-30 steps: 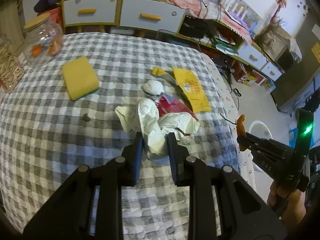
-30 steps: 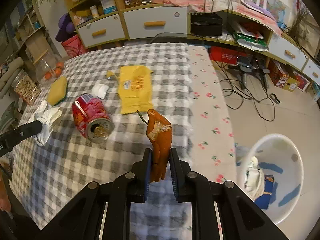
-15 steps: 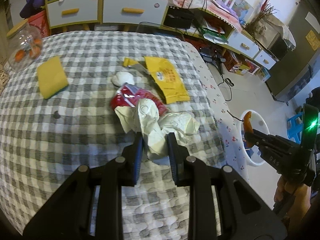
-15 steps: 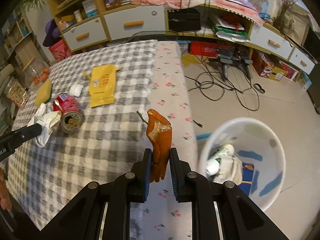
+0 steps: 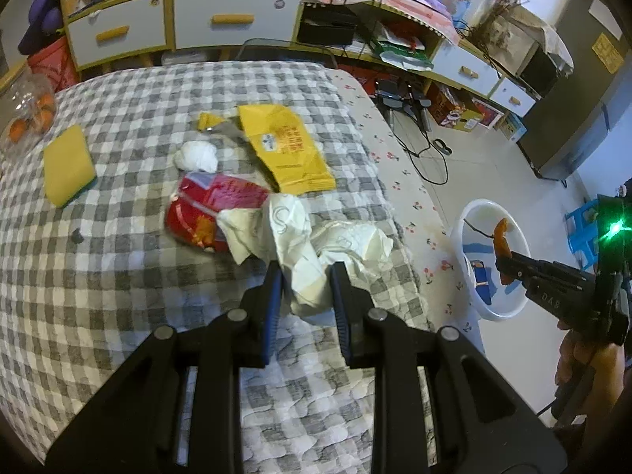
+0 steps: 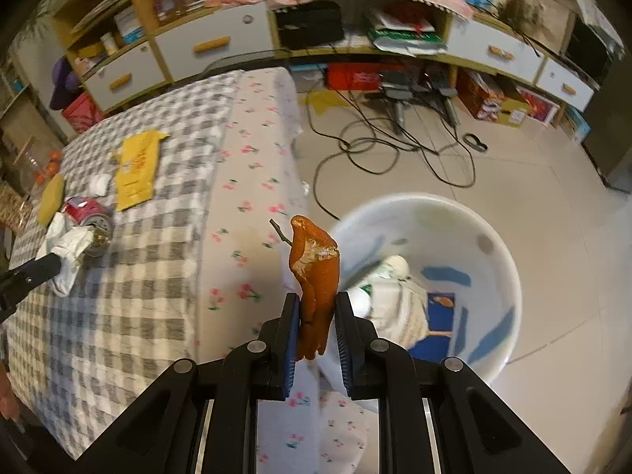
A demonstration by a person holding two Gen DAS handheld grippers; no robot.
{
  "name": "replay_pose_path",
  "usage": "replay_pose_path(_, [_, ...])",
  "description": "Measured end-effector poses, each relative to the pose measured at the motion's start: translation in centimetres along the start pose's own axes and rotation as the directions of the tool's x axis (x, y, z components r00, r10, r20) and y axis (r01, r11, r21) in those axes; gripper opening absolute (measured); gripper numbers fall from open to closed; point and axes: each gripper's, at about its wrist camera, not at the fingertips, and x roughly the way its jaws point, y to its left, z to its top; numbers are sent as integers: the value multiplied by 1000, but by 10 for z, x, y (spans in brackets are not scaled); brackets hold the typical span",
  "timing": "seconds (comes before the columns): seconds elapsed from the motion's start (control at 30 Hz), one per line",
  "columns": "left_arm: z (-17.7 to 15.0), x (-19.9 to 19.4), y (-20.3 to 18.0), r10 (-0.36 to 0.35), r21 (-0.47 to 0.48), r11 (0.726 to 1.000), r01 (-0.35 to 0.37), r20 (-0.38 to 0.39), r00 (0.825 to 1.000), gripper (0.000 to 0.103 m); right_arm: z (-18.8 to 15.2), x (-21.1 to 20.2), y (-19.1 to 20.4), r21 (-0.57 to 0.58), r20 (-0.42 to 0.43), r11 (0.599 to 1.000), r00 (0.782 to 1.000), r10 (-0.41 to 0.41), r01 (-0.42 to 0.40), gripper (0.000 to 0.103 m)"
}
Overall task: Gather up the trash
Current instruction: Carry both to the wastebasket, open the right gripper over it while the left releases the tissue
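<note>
Carrying two pieces of trash at once, one per tool.
Left tool [image 5: 305, 284] is clenched on one crumpled white paper [image 5: 304, 252] above the checked surface [image 5: 118, 276]; right tool [image 6: 316, 316] grips one orange peel [image 6: 314, 276] over one white bin [image 6: 505, 260]. One red can [image 5: 205, 213], one yellow packet [image 5: 284, 146], one yellow sponge [image 5: 67, 164] lie on the surface.
</note>
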Motion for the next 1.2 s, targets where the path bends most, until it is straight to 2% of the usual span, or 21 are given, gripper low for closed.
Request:
replay_pose_path(0.33, [0, 12, -31, -41, 48, 998, 42, -23, 999, 26, -10, 3, -37, 49, -33, 997, 998, -53, 55, 20])
replay_pose_path(0.37, [0, 13, -37, -49, 53, 997, 50, -26, 998, 26, -11, 4, -41, 56, -41, 997, 998, -56, 58, 24])
replay_pose_path(0.47, [0, 17, -54, -69, 80, 994, 72, -37, 997, 26, -14, 1, -50, 80, -40, 995, 998, -55, 58, 54])
replay_pose_path(0.5, [0, 19, -59, -74, 89, 993, 77, -39, 996, 26, -15, -2, -53, 85, -32, 995, 998, -53, 56, 56])
replay_pose_path(0.63, [1, 28, -86, -106, 134, 985, 113, -60, 993, 26, -20, -11, -64, 75, -22, 995, 998, -67, 68, 56])
replay_pose_path(0.8, [-3, 46, -123, -101, 228, 966, 120, -94, 991, 26, -28, -18, -88, 89, -21, 991, 995, -94, 96, 56])
replay_pose_path(1.2, [-1, 74, -185, -110, 304, 941, 146, -133, 985, 26, -54, -32, -154, 160, -32, 979, 992, -121, 125, 56])
